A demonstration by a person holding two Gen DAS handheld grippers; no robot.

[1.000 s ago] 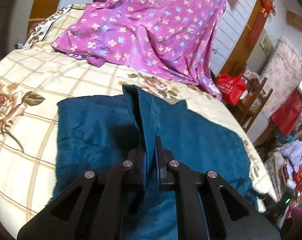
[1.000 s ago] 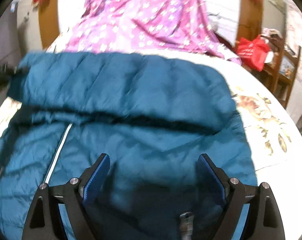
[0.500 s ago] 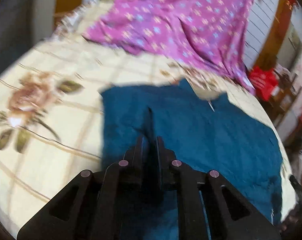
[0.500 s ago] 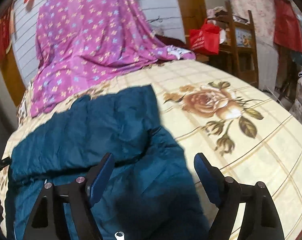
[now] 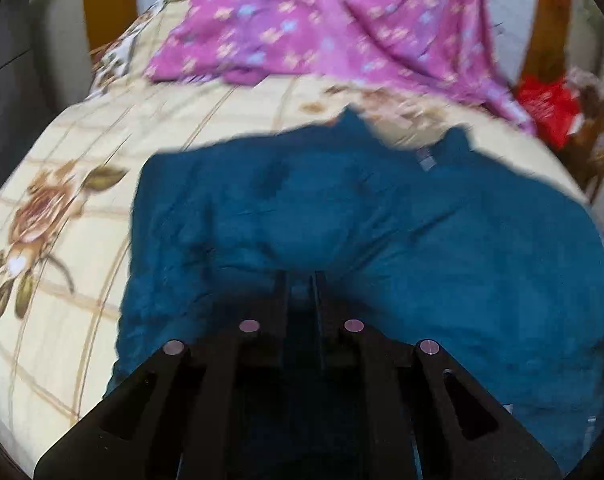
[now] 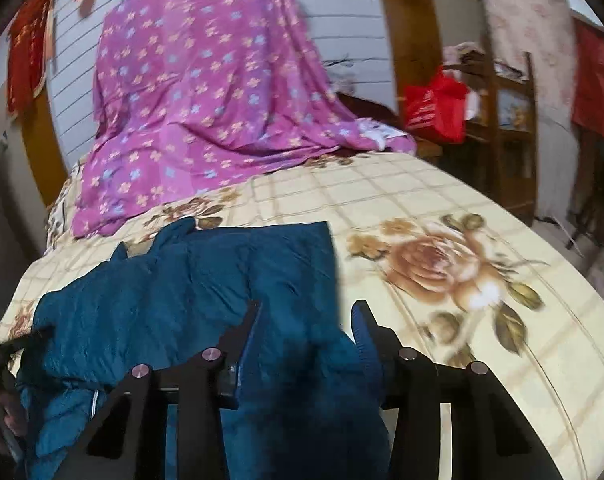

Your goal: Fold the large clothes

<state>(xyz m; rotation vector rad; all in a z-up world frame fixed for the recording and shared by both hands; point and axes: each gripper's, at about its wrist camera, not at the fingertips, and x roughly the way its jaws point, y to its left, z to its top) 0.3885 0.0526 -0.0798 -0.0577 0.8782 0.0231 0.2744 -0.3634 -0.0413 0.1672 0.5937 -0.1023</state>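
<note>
A large teal padded jacket [image 5: 381,216] lies spread on the bed, its collar at the far edge. My left gripper [image 5: 300,280] is low over its near part, jaws nearly together, with a fold of the teal cloth between the fingertips. In the right wrist view the same jacket [image 6: 174,304] lies folded over itself at the left. My right gripper [image 6: 307,312] is open above the jacket's right edge, with cloth below and between the blue pads [image 6: 363,332].
The bed has a cream checked sheet with roses [image 6: 441,264]. A purple flowered cloth [image 6: 198,92] drapes over the far end of the bed. A red bag [image 6: 433,108] and a wooden shelf [image 6: 509,92] stand at the right, past the bed's edge.
My left gripper has lowered the raised sleeve fold onto the jacket. My right gripper has swung right to the jacket's right edge and its jaws have narrowed.
</note>
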